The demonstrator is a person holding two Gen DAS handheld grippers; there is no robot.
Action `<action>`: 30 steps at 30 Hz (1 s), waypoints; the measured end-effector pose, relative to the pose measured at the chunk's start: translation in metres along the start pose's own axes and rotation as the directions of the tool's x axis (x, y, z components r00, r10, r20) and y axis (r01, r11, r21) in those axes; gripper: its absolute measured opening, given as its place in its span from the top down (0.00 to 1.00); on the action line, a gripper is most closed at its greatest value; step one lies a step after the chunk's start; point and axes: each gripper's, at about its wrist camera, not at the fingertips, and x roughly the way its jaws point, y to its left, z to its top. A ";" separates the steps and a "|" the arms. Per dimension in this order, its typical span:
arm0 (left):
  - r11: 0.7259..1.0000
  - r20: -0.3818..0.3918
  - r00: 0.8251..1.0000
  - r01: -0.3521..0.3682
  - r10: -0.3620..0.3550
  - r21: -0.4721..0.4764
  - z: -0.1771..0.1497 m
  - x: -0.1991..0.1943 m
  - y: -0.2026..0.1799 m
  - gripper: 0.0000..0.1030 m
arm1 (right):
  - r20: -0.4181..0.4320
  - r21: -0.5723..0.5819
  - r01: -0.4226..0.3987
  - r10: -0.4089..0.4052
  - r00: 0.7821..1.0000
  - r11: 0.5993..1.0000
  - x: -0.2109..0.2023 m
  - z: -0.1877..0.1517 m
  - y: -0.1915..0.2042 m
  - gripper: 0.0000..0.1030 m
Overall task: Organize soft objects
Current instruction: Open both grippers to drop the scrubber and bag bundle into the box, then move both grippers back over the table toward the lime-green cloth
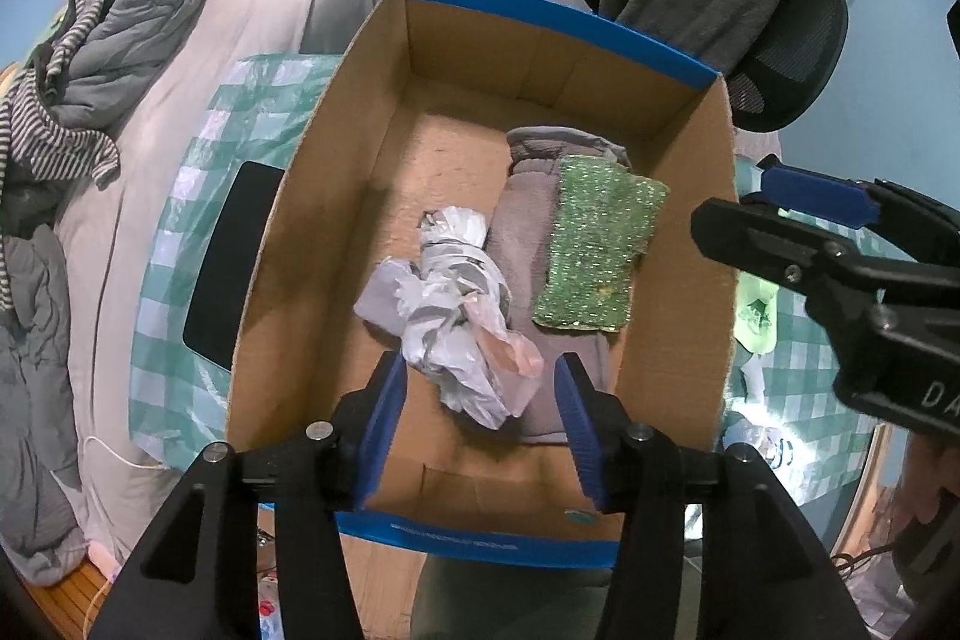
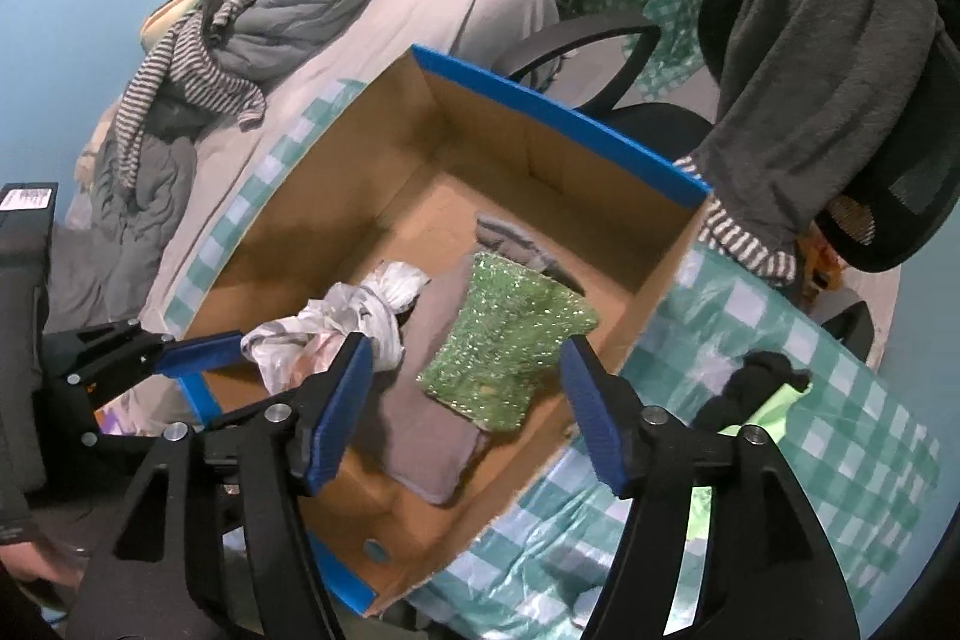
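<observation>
Left gripper hangs wide apart and empty over the near end of the cardboard box, just above the knotted plastic bag; right gripper also spread, holding nothing, above the box's near right side. Inside, bag lies left of the folded grey cloth, with the green glitter pouch on top of it. Likely next: black knotted item on the checkered surface beside the box; pinch at the knot, lift clear of the wall.
</observation>
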 end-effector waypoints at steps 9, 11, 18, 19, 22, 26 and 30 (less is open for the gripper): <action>1.000 0.012 1.000 0.017 -0.017 0.023 -0.002 -0.008 -0.024 0.49 | 0.022 0.049 0.017 -0.019 1.000 0.999 -0.022 -0.010 -0.024 0.33; 0.999 0.015 1.000 0.022 -0.023 0.034 -0.002 -0.011 -0.032 0.49 | 0.025 0.060 0.023 -0.025 0.999 0.998 -0.026 -0.013 -0.031 0.33; 0.997 0.020 0.999 0.033 -0.034 0.063 -0.003 -0.015 -0.053 0.49 | 0.030 0.109 0.044 -0.048 0.998 0.993 -0.039 -0.028 -0.055 0.33; 0.997 0.021 0.999 0.034 -0.036 0.067 -0.003 -0.016 -0.056 0.49 | 0.029 0.118 0.047 -0.051 0.998 0.992 -0.040 -0.031 -0.060 0.33; 0.996 0.017 0.999 0.040 -0.041 0.081 -0.003 -0.015 -0.067 0.49 | 0.026 0.140 0.054 -0.058 0.998 0.989 -0.043 -0.039 -0.069 0.33; 0.993 0.017 0.999 0.048 -0.050 0.106 -0.003 -0.016 -0.081 0.49 | 0.025 0.167 0.062 -0.067 0.997 0.984 -0.048 -0.048 -0.084 0.33; 0.989 0.011 0.998 0.057 -0.059 0.134 -0.002 -0.015 -0.098 0.49 | 0.016 0.194 0.072 -0.077 0.997 0.978 -0.051 -0.057 -0.097 0.33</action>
